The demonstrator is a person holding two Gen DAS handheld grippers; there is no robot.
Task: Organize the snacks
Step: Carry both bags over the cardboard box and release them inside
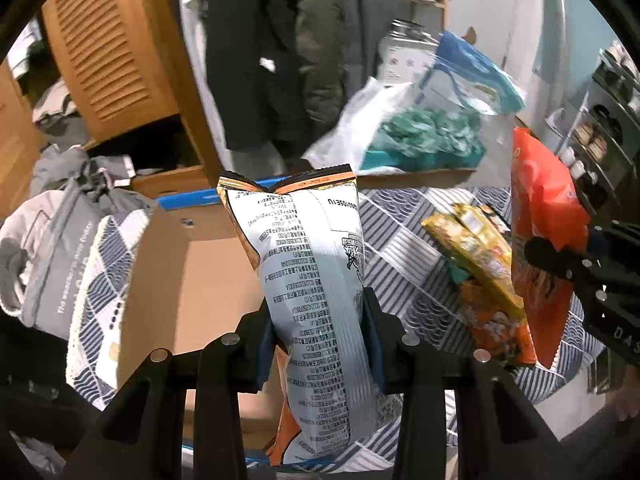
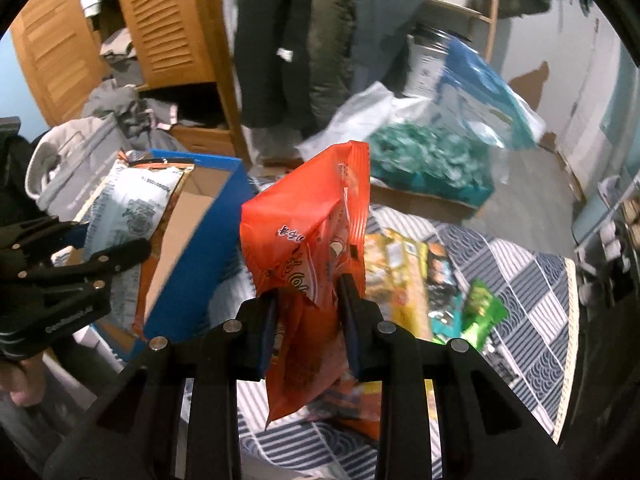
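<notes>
A louvred wooden wardrobe [image 1: 108, 40] stands open behind dark hanging clothes [image 1: 256, 48], beside pale walls [image 2: 576, 80].

Both grippers angled downward — left gripper [image 1: 320, 320] and right gripper [image 2: 308, 304] clamped tight

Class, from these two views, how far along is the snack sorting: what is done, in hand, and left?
Done: nothing visibly lies in the cardboard box. In hand: left gripper holds a silver bag, right gripper an orange bag. Left: the yellow packets and green packet on the patterned cloth.
</notes>
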